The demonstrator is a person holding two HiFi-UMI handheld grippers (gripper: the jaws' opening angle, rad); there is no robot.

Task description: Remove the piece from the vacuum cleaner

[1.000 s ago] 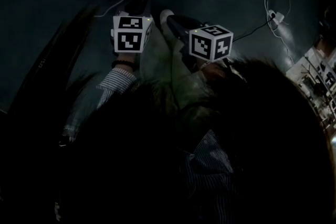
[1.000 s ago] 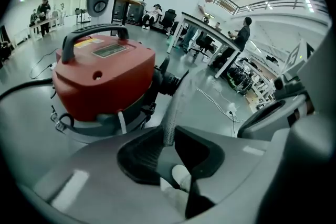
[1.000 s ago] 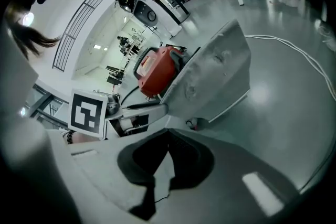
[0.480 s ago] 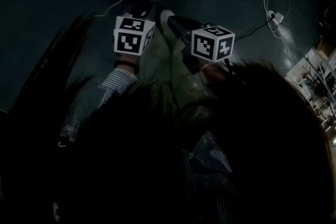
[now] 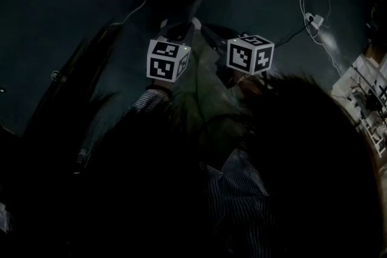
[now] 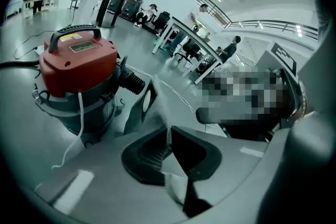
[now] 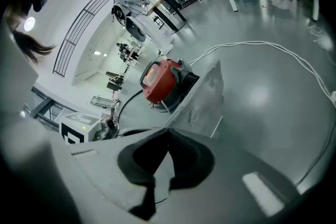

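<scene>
The left tool (image 6: 169,134) is closing its jaws on the thin edge of the pale grey piece (image 7: 202,94), and the right tool (image 7: 168,132) is clamped on the same flat sheet. Held up between them, the piece looks free of the red vacuum cleaner (image 6: 79,68) on the floor (image 7: 262,97) beyond, so removal seems done and setting it down remains. The head view is too dark to show the piece's lower end.
</scene>
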